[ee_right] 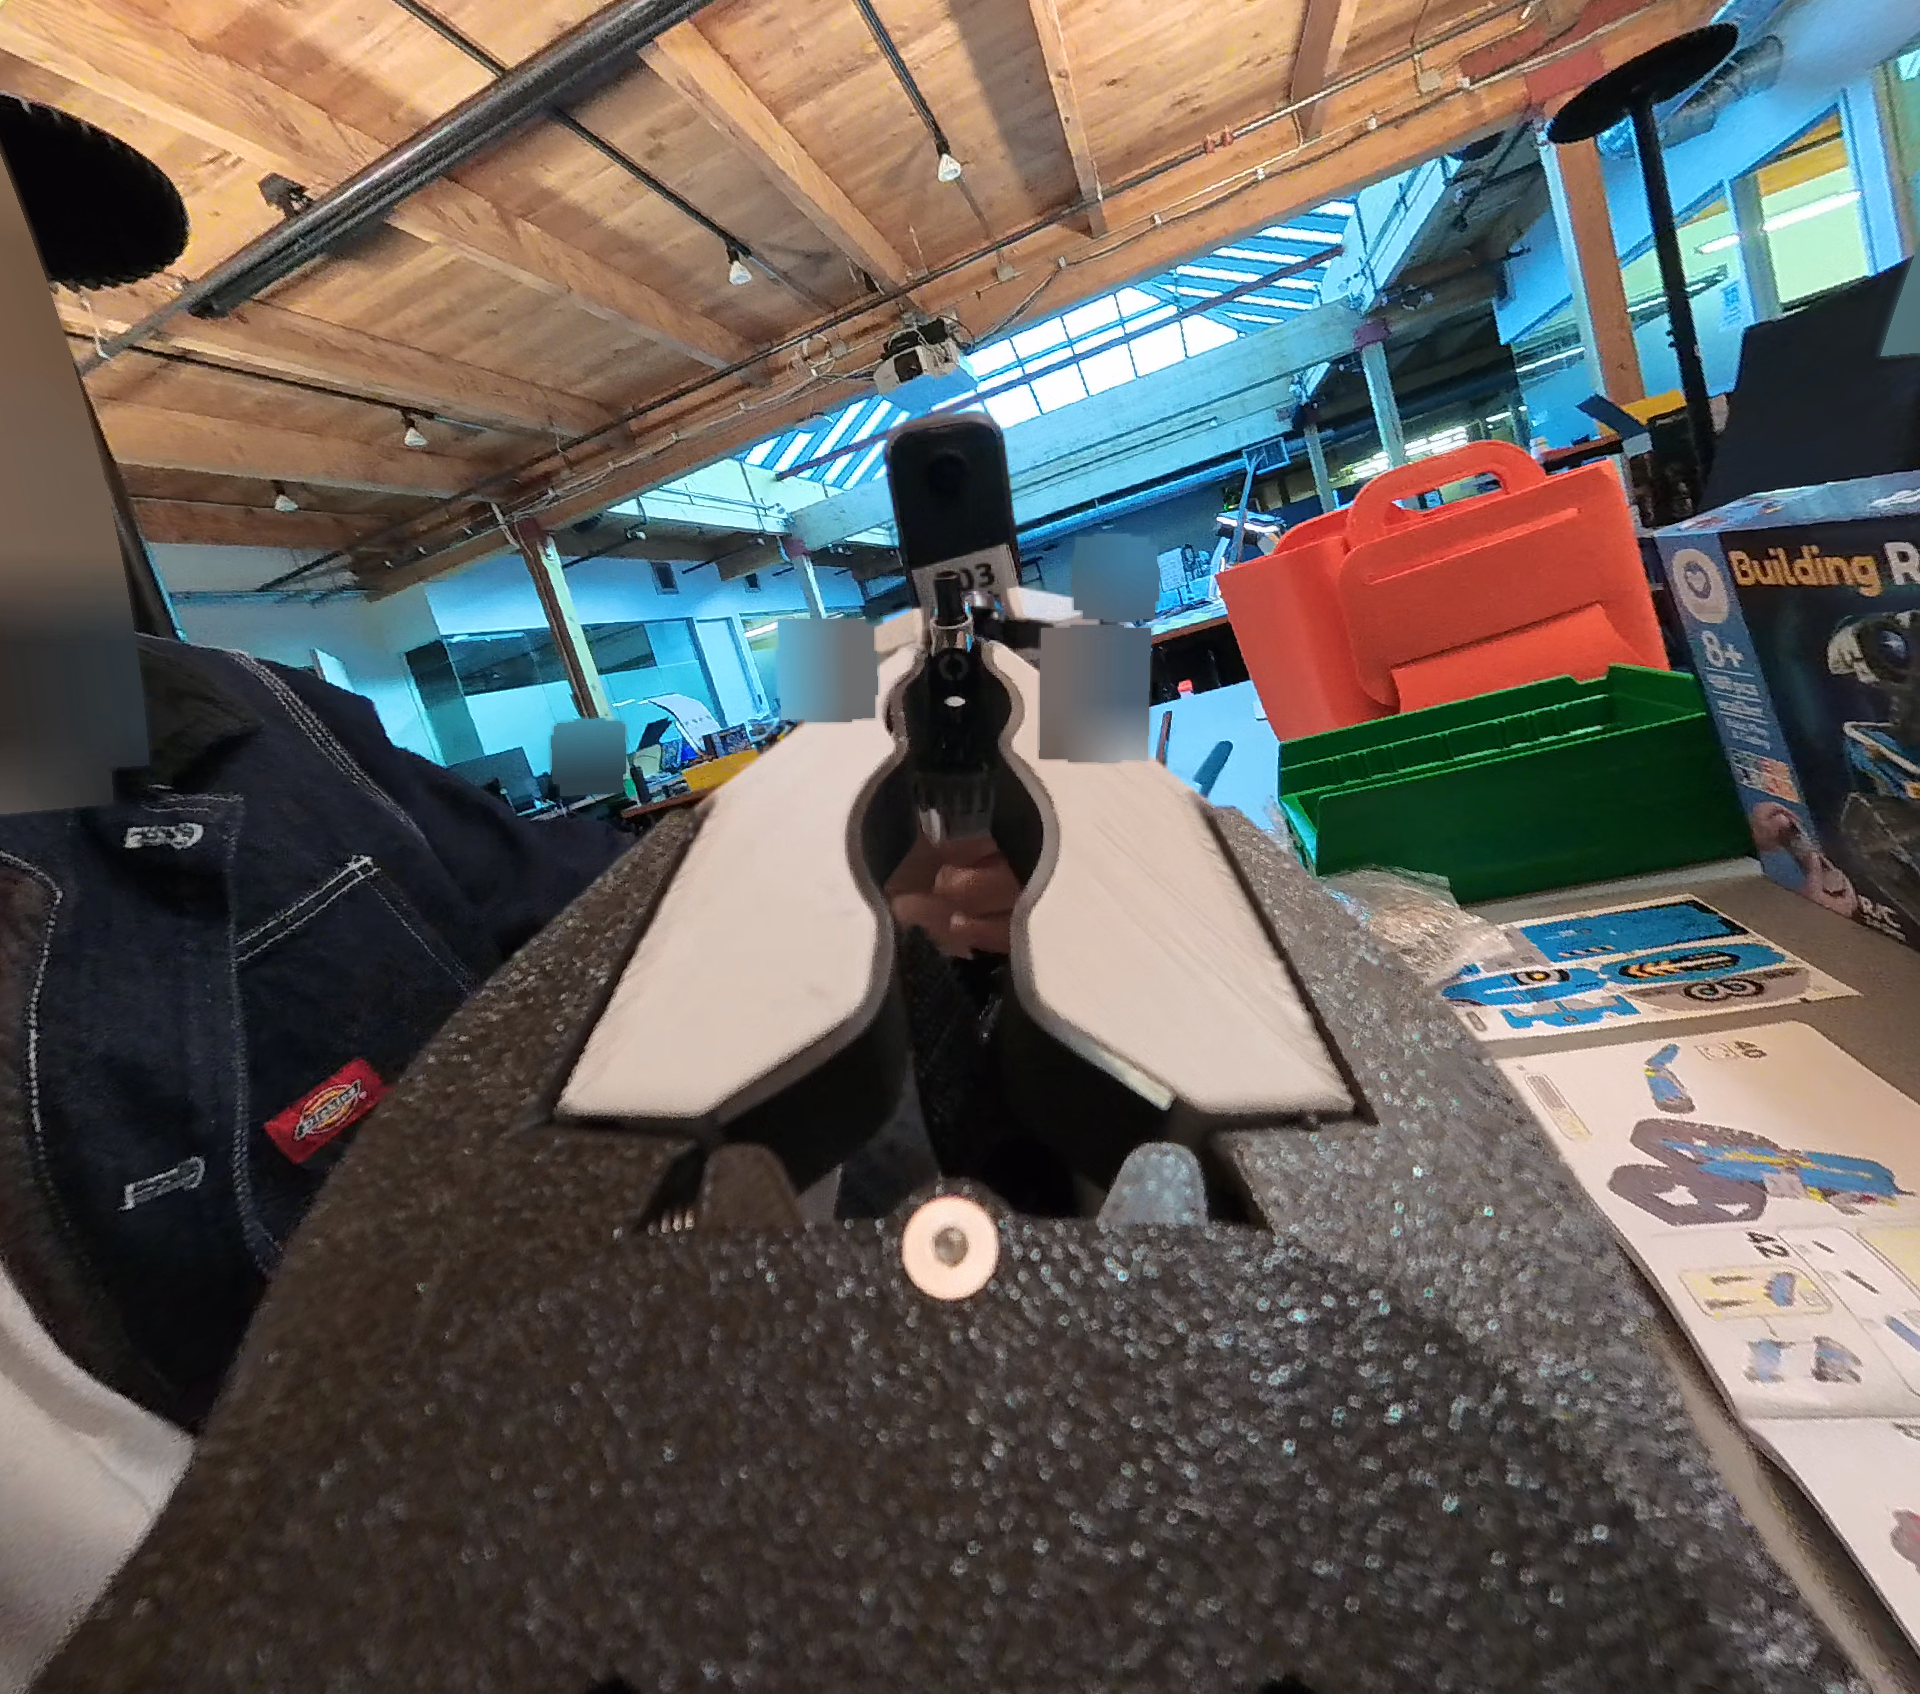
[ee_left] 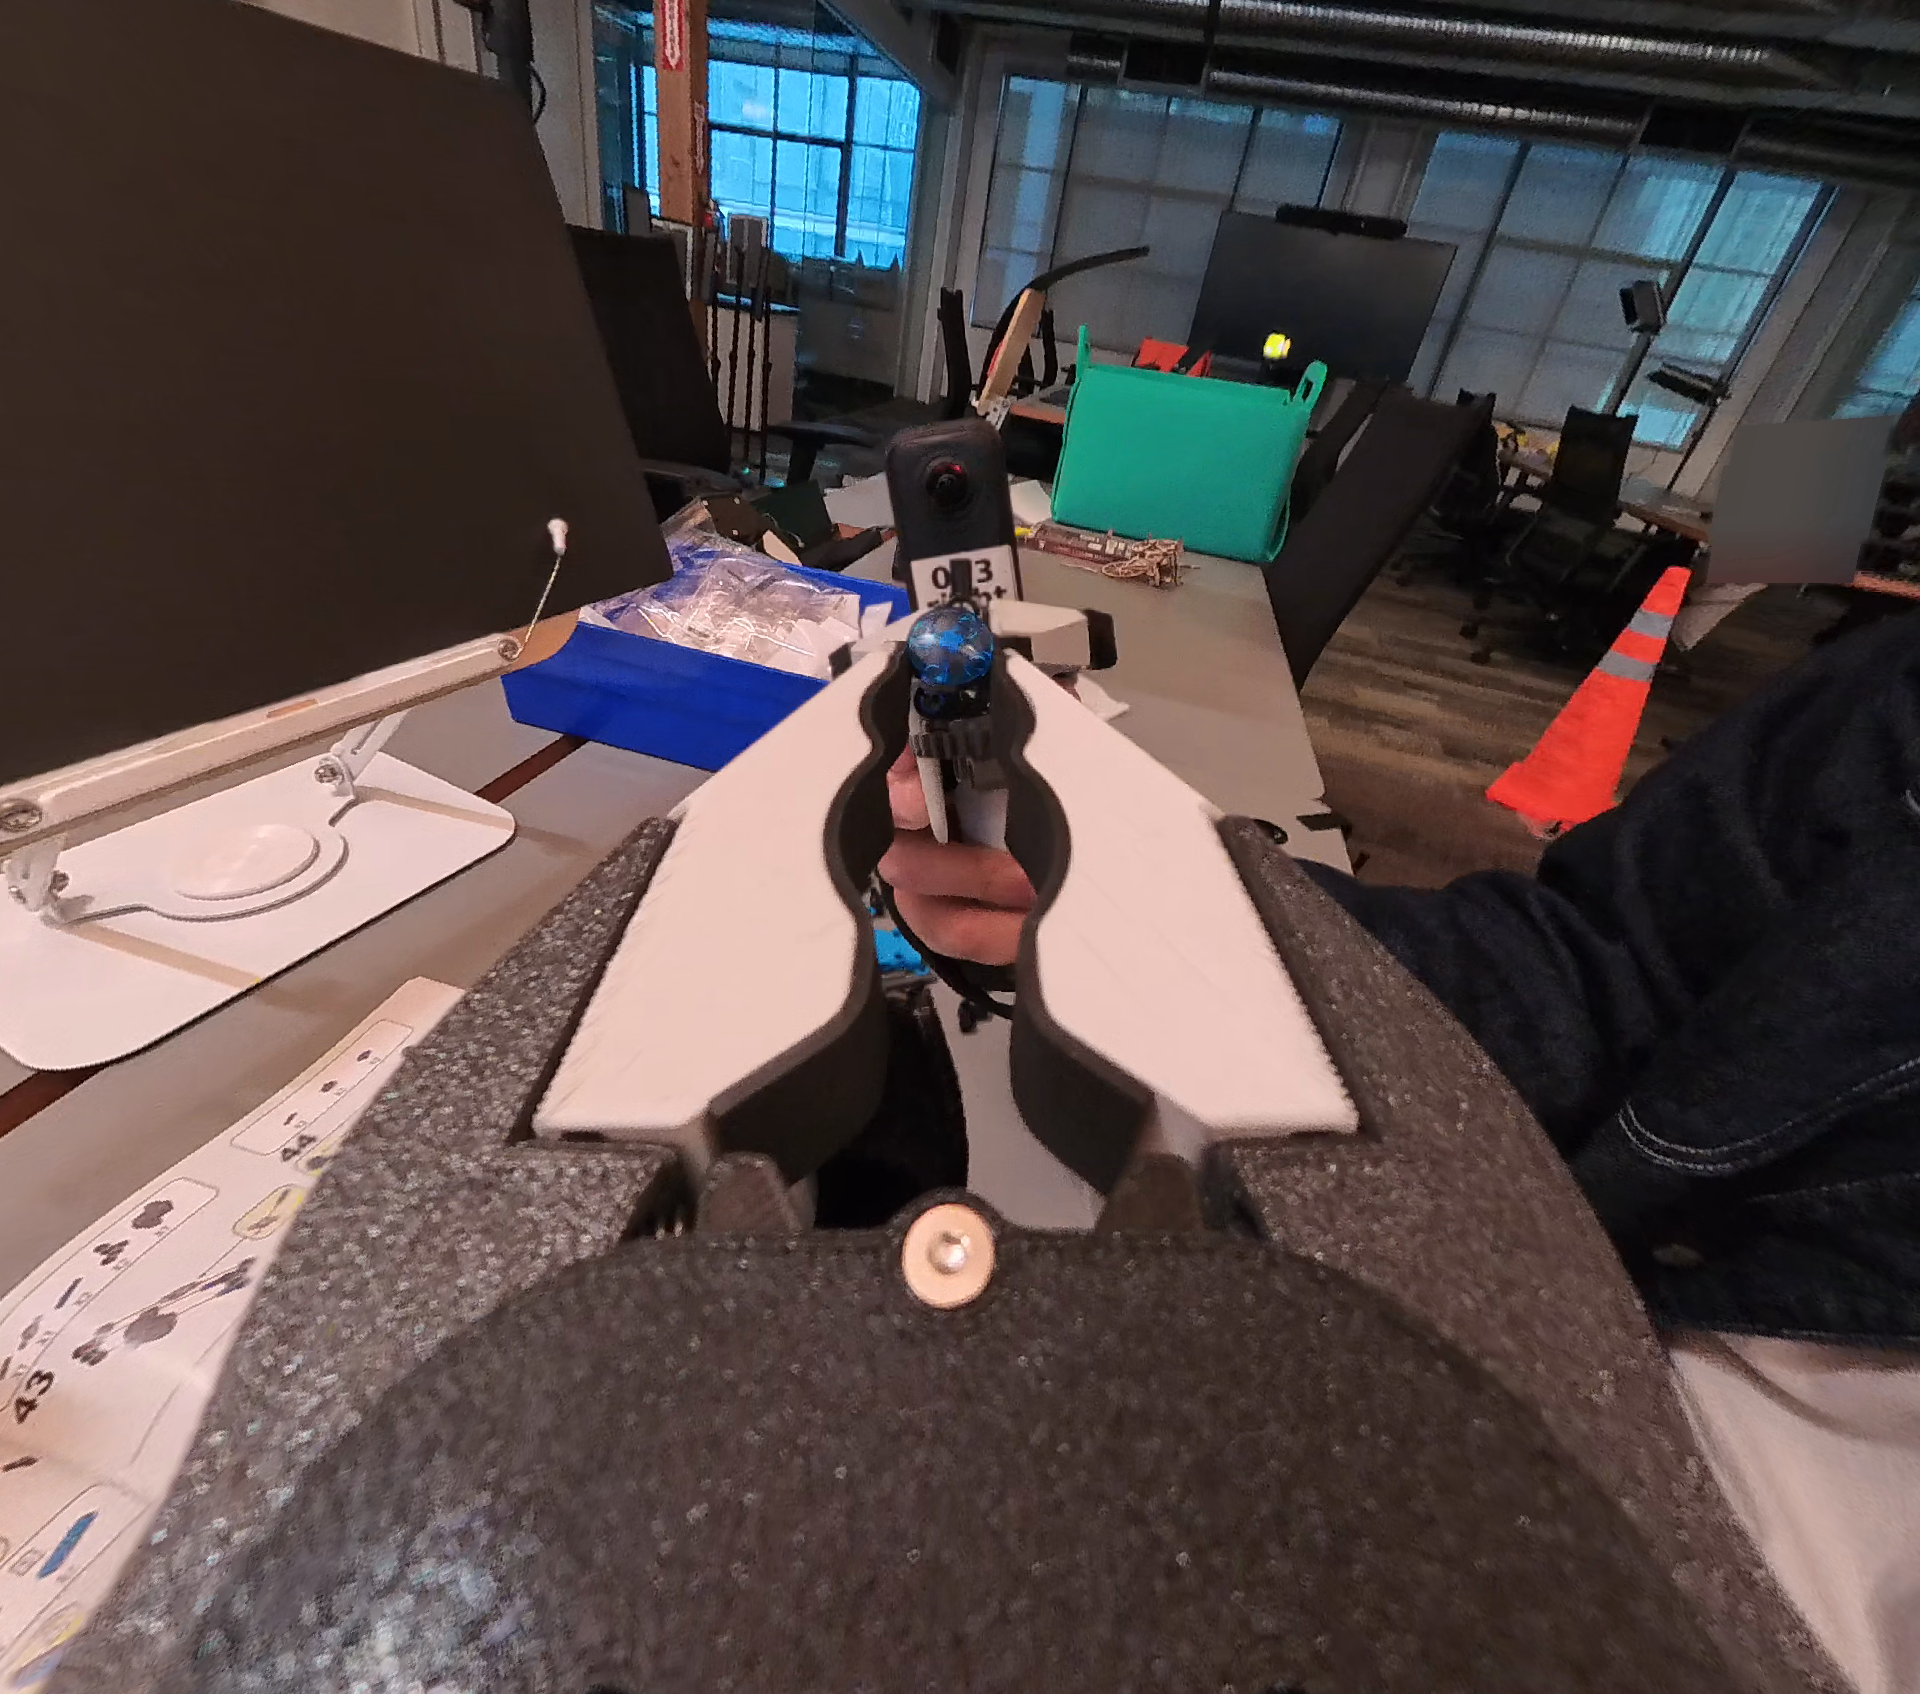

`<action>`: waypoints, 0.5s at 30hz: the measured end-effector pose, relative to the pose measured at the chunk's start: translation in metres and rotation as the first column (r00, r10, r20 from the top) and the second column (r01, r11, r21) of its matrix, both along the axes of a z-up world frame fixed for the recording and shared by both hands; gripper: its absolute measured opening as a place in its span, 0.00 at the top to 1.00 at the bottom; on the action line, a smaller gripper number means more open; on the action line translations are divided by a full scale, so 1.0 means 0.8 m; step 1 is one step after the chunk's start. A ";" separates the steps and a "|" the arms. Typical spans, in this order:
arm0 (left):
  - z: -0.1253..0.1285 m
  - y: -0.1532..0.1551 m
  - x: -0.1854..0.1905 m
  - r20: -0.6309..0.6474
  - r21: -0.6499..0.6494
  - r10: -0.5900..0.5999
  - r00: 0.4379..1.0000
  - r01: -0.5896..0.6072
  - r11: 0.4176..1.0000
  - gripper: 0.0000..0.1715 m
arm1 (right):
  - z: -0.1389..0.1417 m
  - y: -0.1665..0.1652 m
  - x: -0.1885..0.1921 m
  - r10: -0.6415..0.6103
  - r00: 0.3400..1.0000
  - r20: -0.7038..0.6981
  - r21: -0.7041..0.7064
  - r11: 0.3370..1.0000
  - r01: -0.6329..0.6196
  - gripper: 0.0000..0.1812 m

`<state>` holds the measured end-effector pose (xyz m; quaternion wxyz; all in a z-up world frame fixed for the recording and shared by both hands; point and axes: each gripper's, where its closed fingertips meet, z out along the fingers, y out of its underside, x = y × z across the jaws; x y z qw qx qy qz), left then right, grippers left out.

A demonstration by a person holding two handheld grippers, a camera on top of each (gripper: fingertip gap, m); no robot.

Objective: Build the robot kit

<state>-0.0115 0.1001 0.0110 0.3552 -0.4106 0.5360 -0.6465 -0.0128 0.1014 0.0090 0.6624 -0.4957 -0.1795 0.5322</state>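
My left gripper (ee_left: 949, 657) is shut near its tips on a small building-kit assembly (ee_left: 951, 745): a translucent blue ball (ee_left: 949, 645) on top, a black geared part and a white rod below. My right gripper (ee_right: 951, 668) faces it and is shut on a black geared part (ee_right: 951, 797) with a metal pin (ee_right: 951, 631) on top. Both are held above the table. The right gripper's camera (ee_left: 951, 496) shows just behind the ball in the left wrist view. The left gripper's camera (ee_right: 951, 501) shows likewise in the right wrist view. A hand (ee_left: 956, 896) shows between the left fingers.
A dark screen (ee_left: 260, 356) on a white stand, a blue bin (ee_left: 665, 694) of bagged parts and an instruction sheet (ee_left: 125, 1281) lie left. A green bin (ee_right: 1507, 797), orange container (ee_right: 1455, 595), kit box (ee_right: 1808, 688) and printed sheets (ee_right: 1714, 1229) lie right. A denim sleeve (ee_left: 1662, 969) is close. Less than 4 cm separates the two grippers' tips.
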 end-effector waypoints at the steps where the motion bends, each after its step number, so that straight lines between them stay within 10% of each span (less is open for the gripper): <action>1: 0.001 0.003 0.001 0.014 -0.018 0.008 1.000 -0.008 1.000 0.92 | 0.000 0.002 0.002 -0.006 1.000 -0.009 -0.005 1.000 0.006 0.97; 15: -0.015 0.009 0.002 0.042 -0.098 0.017 0.999 -0.013 0.995 0.92 | -0.005 0.009 0.003 -0.024 1.000 -0.014 -0.025 0.999 0.024 0.96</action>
